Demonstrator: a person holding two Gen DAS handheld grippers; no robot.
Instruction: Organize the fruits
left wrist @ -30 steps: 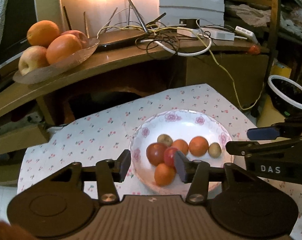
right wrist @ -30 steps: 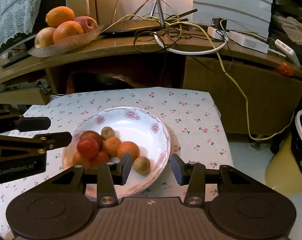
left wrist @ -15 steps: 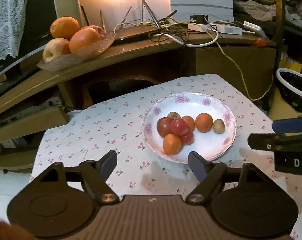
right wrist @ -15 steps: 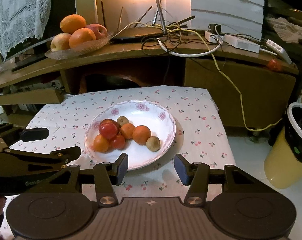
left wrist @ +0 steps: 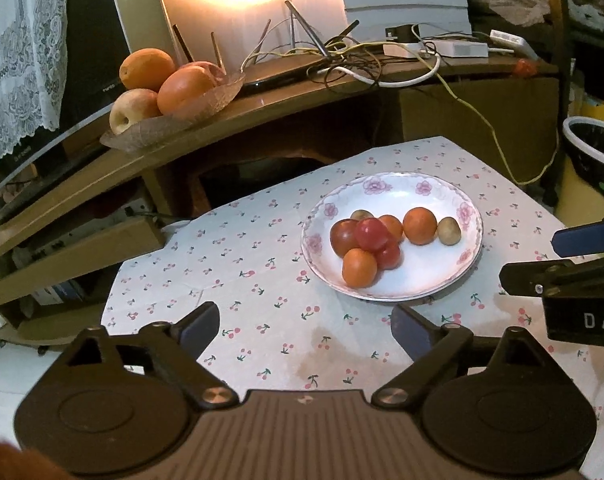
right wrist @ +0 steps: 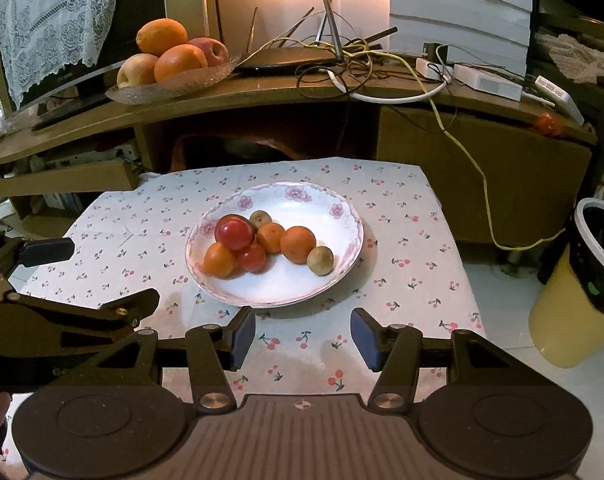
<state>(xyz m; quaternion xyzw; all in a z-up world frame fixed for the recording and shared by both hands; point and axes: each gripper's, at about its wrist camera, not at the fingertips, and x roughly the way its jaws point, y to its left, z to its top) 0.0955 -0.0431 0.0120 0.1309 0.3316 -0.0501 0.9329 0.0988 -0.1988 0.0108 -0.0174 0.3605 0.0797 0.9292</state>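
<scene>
a: the left gripper has its fingers spread wide, nothing between them; the right gripper is parted too, less widely, and bare. both hang over the near edge of the cloth, short of the plate.

b: where's the fruit?

a: heaped on the white plate with pink flowers round its rim: smooth red ones, small oranges, two dull brownish ones. a second lot, oranges and apples, sits in a glass dish on the curved wooden shelf behind.

b: anything only one side catches?

a: the right view shows the whole yellow bin with its black liner; the left clips it. the tablecloth is pale, cherry-printed, creased. tangled cables lie on the shelf.
</scene>
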